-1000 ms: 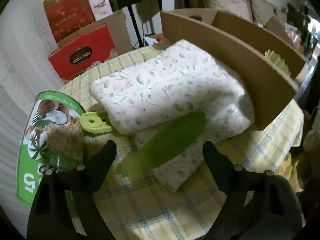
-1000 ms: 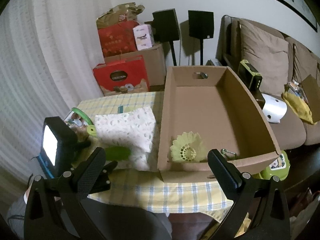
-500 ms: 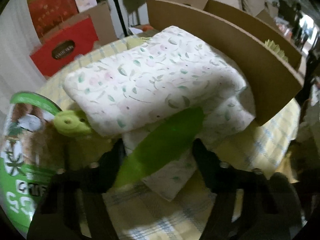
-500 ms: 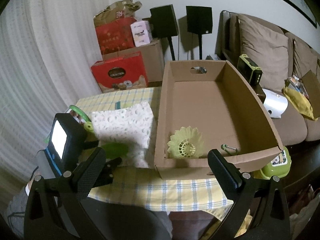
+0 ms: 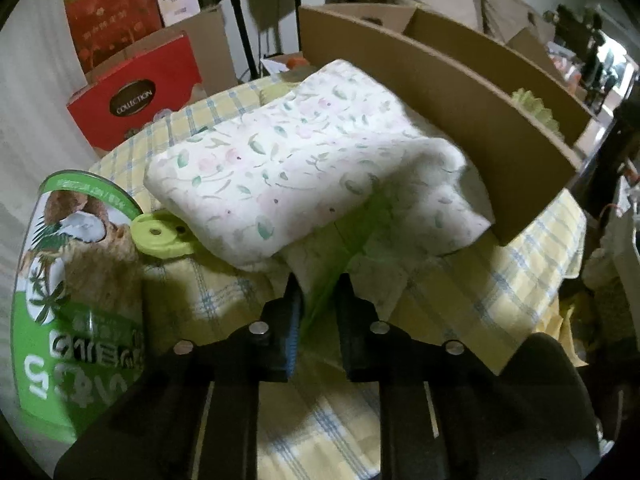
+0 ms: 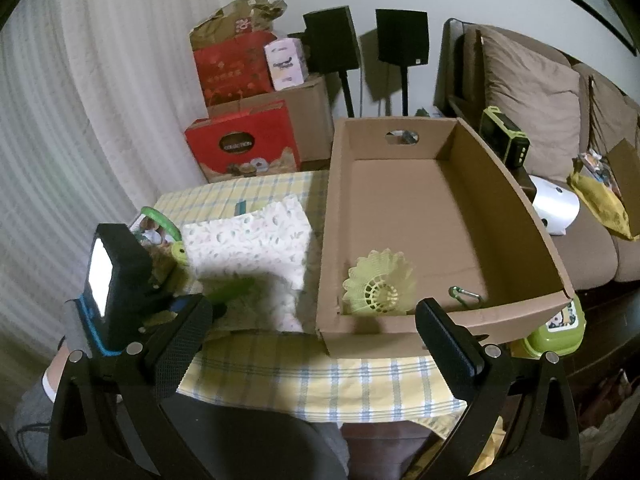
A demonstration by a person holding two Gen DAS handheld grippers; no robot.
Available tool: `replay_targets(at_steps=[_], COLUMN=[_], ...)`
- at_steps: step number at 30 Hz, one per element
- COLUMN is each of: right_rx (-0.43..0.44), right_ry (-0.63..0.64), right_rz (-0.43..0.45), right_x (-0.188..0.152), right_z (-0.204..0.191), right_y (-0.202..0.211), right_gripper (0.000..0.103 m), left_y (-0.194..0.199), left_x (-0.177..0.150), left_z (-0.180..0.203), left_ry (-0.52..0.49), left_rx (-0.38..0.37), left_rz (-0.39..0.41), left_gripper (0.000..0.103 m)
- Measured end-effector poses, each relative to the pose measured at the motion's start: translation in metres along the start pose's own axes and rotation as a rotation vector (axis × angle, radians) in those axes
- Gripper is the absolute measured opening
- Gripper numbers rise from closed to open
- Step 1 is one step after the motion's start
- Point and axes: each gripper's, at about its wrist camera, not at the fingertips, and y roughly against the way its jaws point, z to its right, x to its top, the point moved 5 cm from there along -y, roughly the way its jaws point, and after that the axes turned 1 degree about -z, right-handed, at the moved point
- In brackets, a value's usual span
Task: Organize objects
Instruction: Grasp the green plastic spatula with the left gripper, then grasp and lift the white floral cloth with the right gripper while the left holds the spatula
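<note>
Left gripper [image 5: 318, 292] pinches a green leaf-shaped piece [image 5: 360, 228]; right gripper [image 6: 312, 336] hangs with fingers wide apart, holding nothing.
The piece (blurred) slants over the floral cloth [image 5: 304, 160], beside the cardboard box [image 6: 440, 208] holding a shuttlecock [image 6: 378, 282].

The box [image 6: 432, 216] is plain matt brown cardboard with raw cut edges. A soft checked cloth [image 6: 320, 376] covers the bench, woven and matt. The floral towel [image 5: 304, 152] looks thick, slightly fuzzy fabric. The green leaf [image 5: 348, 240] is thin and smooth, material unclear. The can [image 5: 76, 280] has a glossy printed label. The shuttlecock [image 6: 378, 284] is ribbed matt plastic, the carabiner [image 6: 466, 294] shiny metal. The right gripper [image 6: 312, 344] has finely textured black fingers [image 6: 180, 344].
</note>
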Motion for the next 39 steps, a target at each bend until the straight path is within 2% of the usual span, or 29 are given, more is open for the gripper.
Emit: replay_targets(at_steps=[5, 10, 17, 22, 28, 31, 39], right_rx=[-0.002, 0.002, 0.018, 0.060, 0.160, 0.166, 0.189], right_ry=[0.012, 0.017, 0.037, 0.093, 0.225, 0.293, 0.383], right_rz=[-0.010, -0.010, -0.020, -0.043, -0.097, -0.113, -0.108], right_x=[-0.002, -0.004, -0.007, -0.014, -0.035, -0.046, -0.059], right_z=[-0.003, -0.006, -0.013, -0.033, -0.074, -0.093, -0.117], right_y=[-0.004, -0.006, -0.010, -0.021, -0.043, -0.054, -0.078], right_gripper=[0.102, 0.102, 0.100, 0.089, 0.079, 0.071, 0.058], left_y=[0.017, 0.033, 0.056, 0.061, 0.056, 0.057, 0.054], left_x=[-0.003, -0.005, -0.006, -0.007, -0.009, -0.008, -0.006], left_z=[0.001, -0.004, -0.016, -0.025, -0.033, -0.037, -0.041], left_ry=[0.012, 0.039, 0.125, 0.190, 0.261, 0.290, 0.344], left_rx=[-0.047, -0.087, -0.154, -0.191, -0.236, -0.256, -0.303], left_rz=[0.025, 0.049, 0.104, 0.113, 0.095, 0.095, 0.085], left_gripper=[0.007, 0.006, 0.004, 0.004, 0.004, 0.004, 0.004])
